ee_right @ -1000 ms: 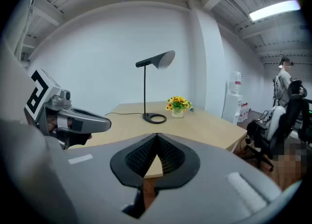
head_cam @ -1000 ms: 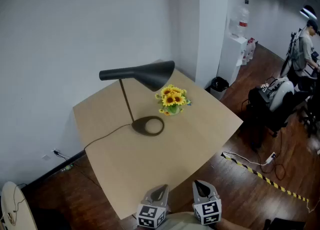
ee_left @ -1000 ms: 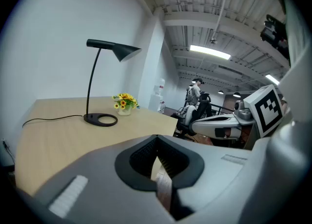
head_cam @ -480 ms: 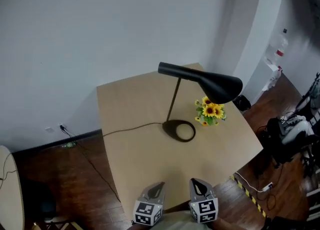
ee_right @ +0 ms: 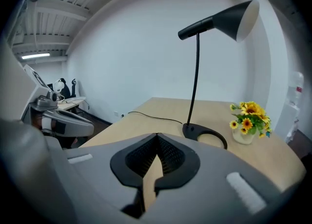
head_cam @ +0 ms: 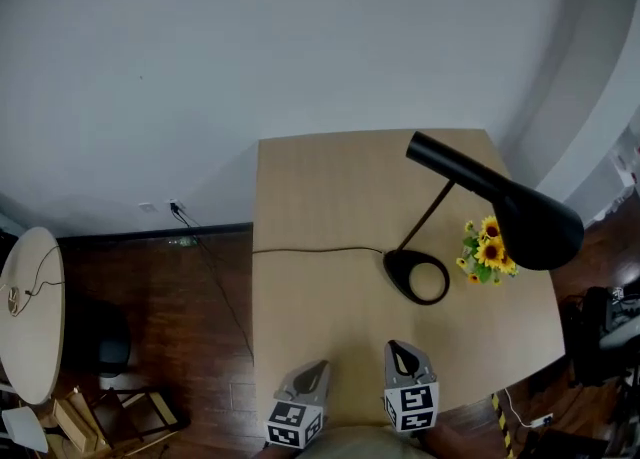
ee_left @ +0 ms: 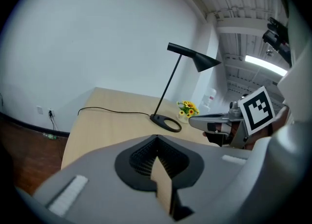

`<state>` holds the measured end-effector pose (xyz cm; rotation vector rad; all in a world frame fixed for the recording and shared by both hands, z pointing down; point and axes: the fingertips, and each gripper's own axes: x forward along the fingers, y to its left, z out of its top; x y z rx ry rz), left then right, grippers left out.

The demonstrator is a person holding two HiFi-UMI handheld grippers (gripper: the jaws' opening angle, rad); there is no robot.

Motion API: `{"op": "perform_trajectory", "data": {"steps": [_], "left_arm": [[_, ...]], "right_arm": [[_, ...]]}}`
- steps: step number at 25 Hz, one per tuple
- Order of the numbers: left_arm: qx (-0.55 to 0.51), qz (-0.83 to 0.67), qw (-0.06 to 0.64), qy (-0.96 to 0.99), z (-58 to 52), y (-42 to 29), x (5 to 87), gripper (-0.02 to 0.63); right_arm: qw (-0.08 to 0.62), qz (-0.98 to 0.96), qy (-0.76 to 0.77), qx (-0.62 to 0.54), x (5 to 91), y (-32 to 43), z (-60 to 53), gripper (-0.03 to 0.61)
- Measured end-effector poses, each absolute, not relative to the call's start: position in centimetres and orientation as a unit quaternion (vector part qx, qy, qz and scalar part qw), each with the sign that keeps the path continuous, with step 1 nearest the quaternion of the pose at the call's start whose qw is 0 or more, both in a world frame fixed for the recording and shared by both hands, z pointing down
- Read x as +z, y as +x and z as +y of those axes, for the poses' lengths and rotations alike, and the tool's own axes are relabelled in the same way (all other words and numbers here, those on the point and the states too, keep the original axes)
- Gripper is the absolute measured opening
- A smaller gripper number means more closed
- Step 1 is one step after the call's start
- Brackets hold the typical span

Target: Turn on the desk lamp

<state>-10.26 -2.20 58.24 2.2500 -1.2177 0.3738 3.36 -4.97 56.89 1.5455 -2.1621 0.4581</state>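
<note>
The black desk lamp stands on the light wooden table (head_cam: 320, 197), its ring base (head_cam: 418, 277) right of centre and its cone shade (head_cam: 540, 227) leaning out to the right. The lamp shows no glow. Its cord (head_cam: 310, 250) runs left off the table. Both grippers hover at the table's near edge, well short of the base: left gripper (head_cam: 316, 371) and right gripper (head_cam: 398, 352), each shut and empty. The left gripper view shows the base (ee_left: 166, 123) ahead; the right gripper view shows the base (ee_right: 205, 134) and shade (ee_right: 239, 18).
A small pot of sunflowers (head_cam: 488, 252) stands just right of the lamp base. The white wall runs behind the table, with an outlet (head_cam: 175, 209) low at left. A round white table (head_cam: 30, 317) and a dark stool (head_cam: 100, 347) stand on the floor at left.
The head view has swung round the table: the lamp and flowers now sit at the picture's right and the table faces squarely. Both grippers stay low at the near edge, shut.
</note>
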Motion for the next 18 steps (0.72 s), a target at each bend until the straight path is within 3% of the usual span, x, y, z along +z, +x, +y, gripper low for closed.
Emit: {"op": "perform_trajectory", "data": {"steps": [18], "left_arm": [[0.164, -0.508, 0.278, 0.798, -12.8, -3.1, 58.7, 0.000]], "right_arm": [[0.250, -0.773, 0.555, 0.177, 65.6, 10.9, -24.6, 0.000]]}}
